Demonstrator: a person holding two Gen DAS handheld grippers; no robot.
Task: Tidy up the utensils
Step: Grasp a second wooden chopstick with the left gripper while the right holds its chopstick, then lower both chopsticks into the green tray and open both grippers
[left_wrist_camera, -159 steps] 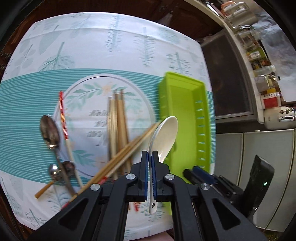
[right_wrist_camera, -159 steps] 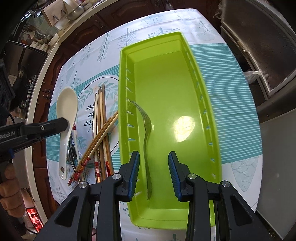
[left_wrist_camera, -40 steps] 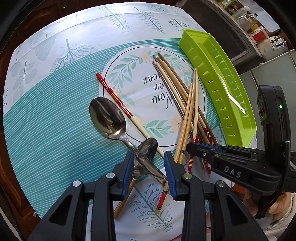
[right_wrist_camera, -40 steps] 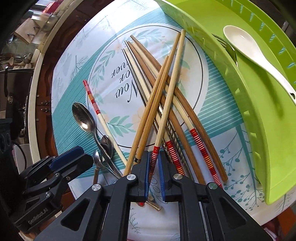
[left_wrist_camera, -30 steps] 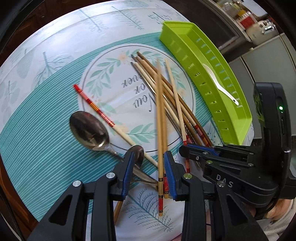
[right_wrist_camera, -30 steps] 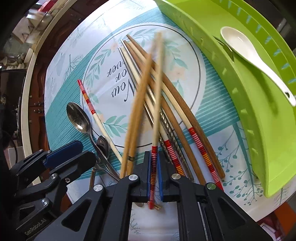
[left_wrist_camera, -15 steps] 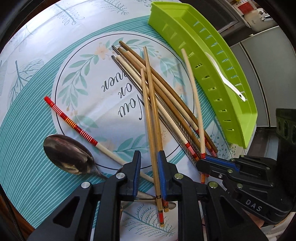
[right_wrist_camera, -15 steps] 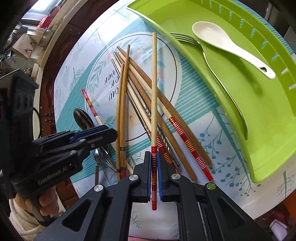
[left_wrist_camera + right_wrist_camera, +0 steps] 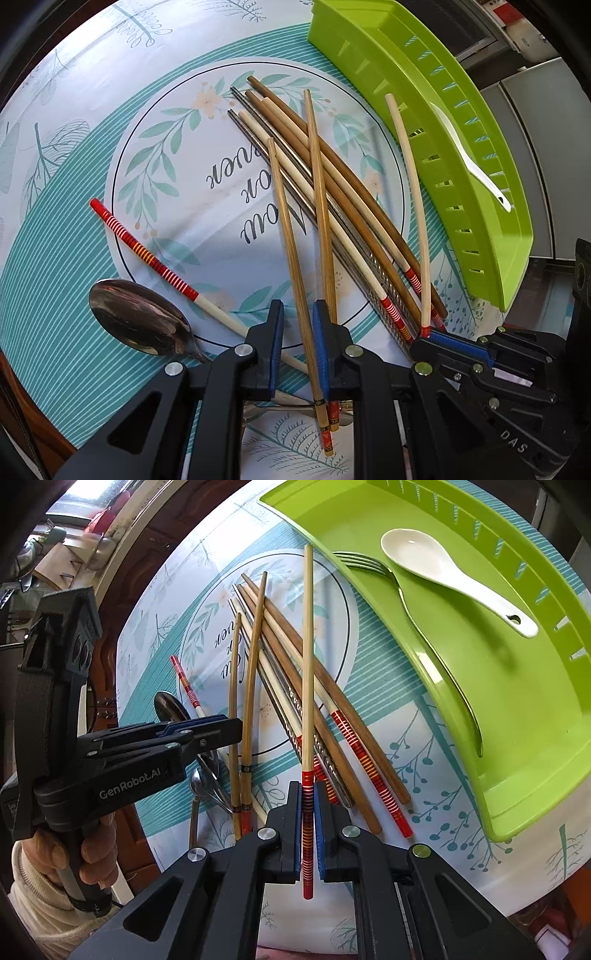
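My right gripper [image 9: 307,794] is shut on a pale chopstick with a red striped end [image 9: 307,657], lifted above the pile; it also shows in the left wrist view [image 9: 410,192]. My left gripper [image 9: 298,314] is open, its fingers either side of a pair of bamboo chopsticks [image 9: 291,236] lying on the pile. Several more chopsticks [image 9: 332,177] lie crossed on the tablecloth. The green tray [image 9: 517,709] holds a white spoon [image 9: 454,579] and a fork [image 9: 406,602].
A metal spoon [image 9: 136,321] and a red-striped chopstick [image 9: 147,254] lie left of my left gripper. Smaller spoons [image 9: 207,779] lie by the table's near edge. The tray [image 9: 480,206] stands at the right of the round table.
My right gripper has lifted its chopstick clear of the pile. My left gripper has moved in over the bamboo pair, its jaws narrowing around them but still apart.
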